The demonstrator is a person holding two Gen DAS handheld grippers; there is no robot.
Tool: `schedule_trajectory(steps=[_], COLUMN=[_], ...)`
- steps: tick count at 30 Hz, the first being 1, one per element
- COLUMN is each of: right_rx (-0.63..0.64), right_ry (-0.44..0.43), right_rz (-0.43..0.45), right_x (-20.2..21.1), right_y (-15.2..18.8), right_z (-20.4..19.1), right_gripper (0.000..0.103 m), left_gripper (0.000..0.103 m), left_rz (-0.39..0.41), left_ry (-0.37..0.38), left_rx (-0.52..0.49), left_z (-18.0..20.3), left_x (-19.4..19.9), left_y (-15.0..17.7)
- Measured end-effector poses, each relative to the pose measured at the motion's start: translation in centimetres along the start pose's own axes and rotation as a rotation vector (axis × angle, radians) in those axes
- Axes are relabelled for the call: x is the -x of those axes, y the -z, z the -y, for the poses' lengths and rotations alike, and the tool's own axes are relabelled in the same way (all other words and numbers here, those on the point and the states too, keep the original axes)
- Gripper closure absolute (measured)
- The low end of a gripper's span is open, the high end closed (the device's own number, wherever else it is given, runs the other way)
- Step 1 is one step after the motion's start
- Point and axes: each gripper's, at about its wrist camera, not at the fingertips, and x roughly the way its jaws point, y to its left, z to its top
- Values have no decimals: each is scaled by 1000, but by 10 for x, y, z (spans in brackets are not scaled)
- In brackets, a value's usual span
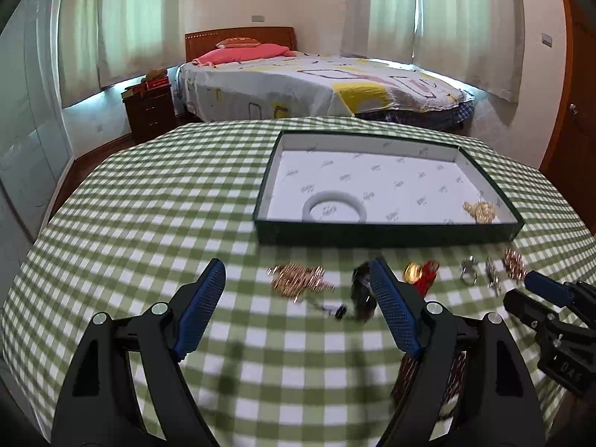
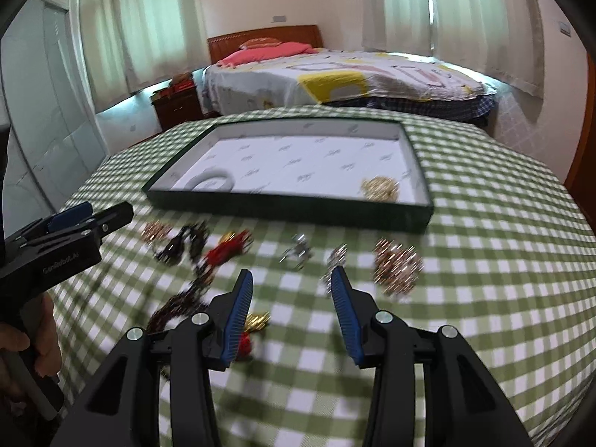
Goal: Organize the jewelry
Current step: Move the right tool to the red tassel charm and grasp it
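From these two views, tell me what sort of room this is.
A bedroom, most likely: a made bed with a wooden headboard, a nightstand beside it, and curtained windows behind the checked table.

A table (image 1: 149, 201) draped in a green-and-white checked cloth carries everything. Toward its far side sits a shallow dark green box (image 1: 387, 232). In front of the box, jewelry lies in a loose row on the cloth — a rose-gold chain (image 1: 298, 277), a dark beaded string (image 1: 359, 292), a red tassel with a gold piece (image 1: 422, 273), a silver ring (image 1: 468, 270), a small silver piece (image 1: 492, 275) — and another rose-gold cluster (image 2: 396, 264) at the end.
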Motion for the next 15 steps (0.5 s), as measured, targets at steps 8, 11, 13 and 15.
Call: schedule_trajectory(steps=[8,11,13,15], right_rx=[31,32,36,43], right_ry=[-40,-45,-47,-48], right_rz=[-49,-63,-76,-89], right_x=[-8,-9,-11,-13], right_y=[18,23,26,29], right_z=[-21,-24,-26,-28], right_gripper=[67,70,71,76], left_gripper=[25,25,25,25], left_rz=[-12,-14,-18,-23], left_ry=[-21,-20,-19,-16], left_rx=[28,29,29,30], left_z=[-15,-17,-16,-16], left_x=[12,14,14,14], left_y=[17,20,21,23])
